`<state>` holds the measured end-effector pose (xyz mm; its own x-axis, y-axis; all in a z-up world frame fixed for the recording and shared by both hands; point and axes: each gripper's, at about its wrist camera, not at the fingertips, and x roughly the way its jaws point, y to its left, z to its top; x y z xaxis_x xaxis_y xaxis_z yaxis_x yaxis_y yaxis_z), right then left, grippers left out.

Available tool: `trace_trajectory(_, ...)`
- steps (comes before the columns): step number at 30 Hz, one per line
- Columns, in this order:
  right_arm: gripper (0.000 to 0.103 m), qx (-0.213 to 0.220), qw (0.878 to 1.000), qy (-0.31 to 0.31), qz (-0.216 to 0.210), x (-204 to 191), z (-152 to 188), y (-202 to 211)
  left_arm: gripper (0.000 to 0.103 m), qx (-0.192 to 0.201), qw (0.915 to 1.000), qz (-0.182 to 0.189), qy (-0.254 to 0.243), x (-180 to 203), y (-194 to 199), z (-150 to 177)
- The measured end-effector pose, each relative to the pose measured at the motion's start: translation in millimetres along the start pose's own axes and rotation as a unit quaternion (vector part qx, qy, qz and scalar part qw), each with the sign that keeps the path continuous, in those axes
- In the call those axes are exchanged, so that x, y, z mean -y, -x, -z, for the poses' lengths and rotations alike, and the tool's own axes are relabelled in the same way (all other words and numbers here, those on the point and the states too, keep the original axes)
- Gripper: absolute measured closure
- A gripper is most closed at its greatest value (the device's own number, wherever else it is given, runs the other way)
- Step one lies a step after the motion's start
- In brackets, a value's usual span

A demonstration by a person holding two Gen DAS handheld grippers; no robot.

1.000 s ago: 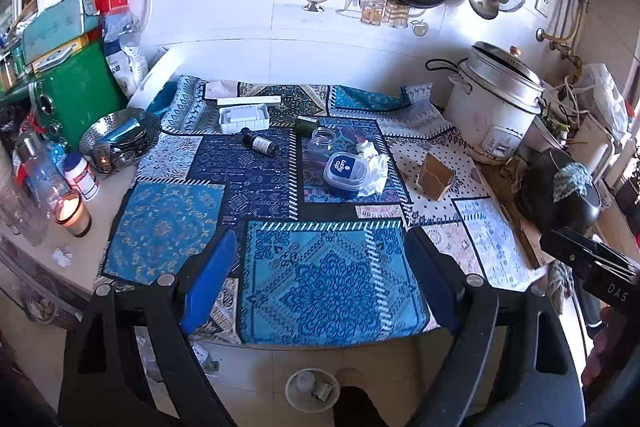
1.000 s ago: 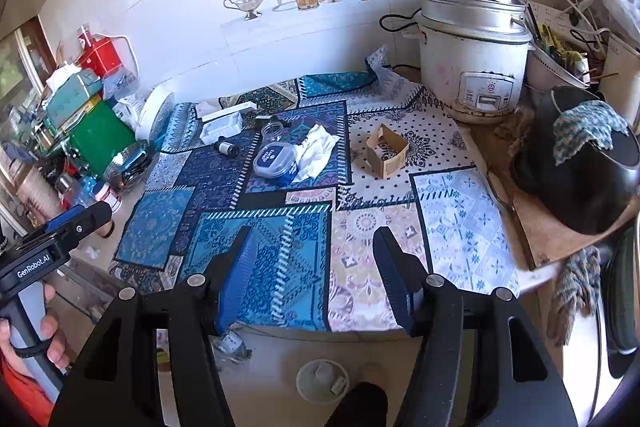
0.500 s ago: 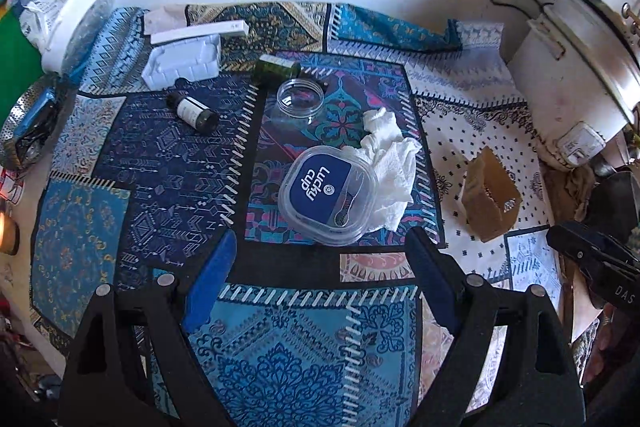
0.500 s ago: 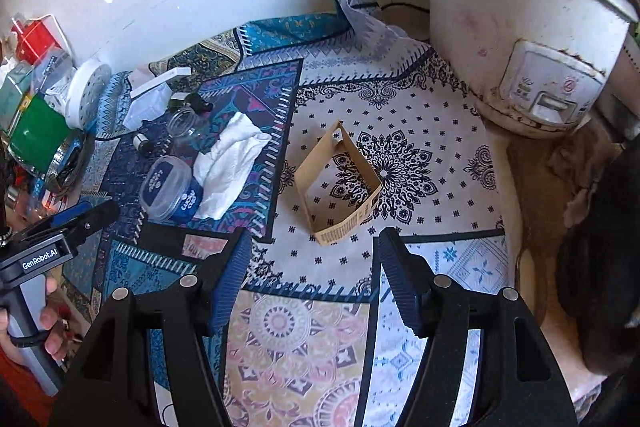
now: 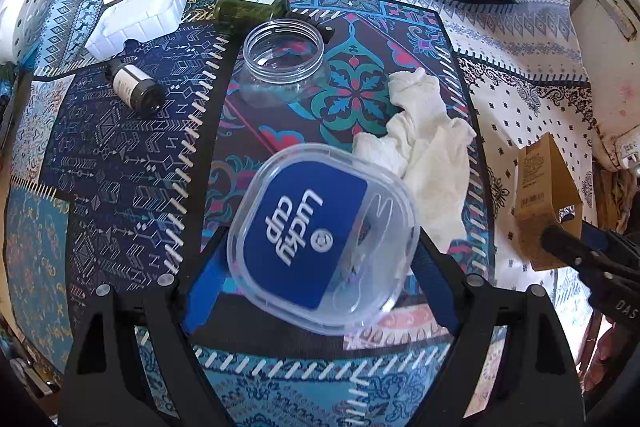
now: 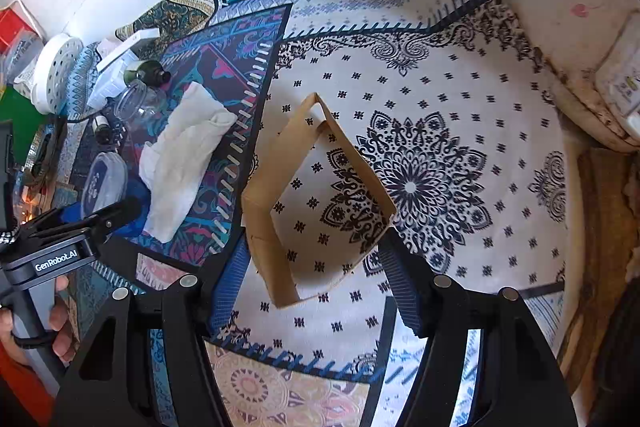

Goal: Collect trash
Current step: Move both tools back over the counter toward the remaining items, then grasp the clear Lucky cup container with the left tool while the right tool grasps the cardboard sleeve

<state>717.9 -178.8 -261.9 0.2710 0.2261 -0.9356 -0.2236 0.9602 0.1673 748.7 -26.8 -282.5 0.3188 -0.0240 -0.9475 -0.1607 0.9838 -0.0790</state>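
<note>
stage: nothing collected | left claw [image 5: 320, 259]: spread, straddling plastic tub [image 5: 320, 243], not gripping | right claw [image 6: 308, 267]: spread around cardboard sleeve [image 6: 312, 203] | left: tissue [image 5: 424, 163], jar [image 5: 284, 61], bottles, all on bench [image 5: 120, 155]

Trash spread across the patchwork cloth [image 5: 120, 163], rice cooker at far right.
The lidded container [image 5: 320, 251] lies nearest, the crumpled tissue [image 5: 424, 155] touching its right side, the open jar [image 5: 284, 63] farther back. Behind the jar lies a bottle [image 5: 248, 9]; left of it a small vial [image 5: 134, 87], with a tray [image 5: 140, 15] beyond. The cardboard sleeve [image 6: 316, 203] stands well right, before the rice cooker [image 6: 560, 19].
</note>
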Motion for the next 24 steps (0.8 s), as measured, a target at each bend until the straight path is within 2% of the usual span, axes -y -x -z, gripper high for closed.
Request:
trace_trajectory(3, 0.041, -0.001, 1.000, 0.008, 0.008, -1, -2, -6, 0.019, 0.007, 1.0000, -0.005, -0.004, 1, 0, -2)
trace_trajectory(9, 0.061, 0.009, 1.000, 0.021, -0.008, -4, -4, -7, 0.021, 0.037, 0.9991, -0.019, -0.004, 2, 4, -4)
trace_trajectory(11, 0.071, 0.012, 1.000, 0.026, -0.012, -5, -4, -7, 0.021, 0.047, 0.9986, -0.023, -0.006, 3, 9, -3)
trace_trajectory(14, 0.077, 0.014, 0.999, 0.028, -0.026, -11, -5, -6, 0.021, 0.062, 0.9977, -0.025, -0.008, 3, 21, 0)
trace_trajectory(18, 0.079, 0.028, 0.999, 0.027, -0.032, -19, 0, 6, 0.021, 0.074, 0.9970, -0.022, -0.006, 0, 39, 6)
trace_trajectory(24, 0.079, 0.070, 0.997, 0.025, -0.035, -38, 21, 51, 0.021, 0.110, 0.9939, -0.009, -0.009, -8, 83, 26)
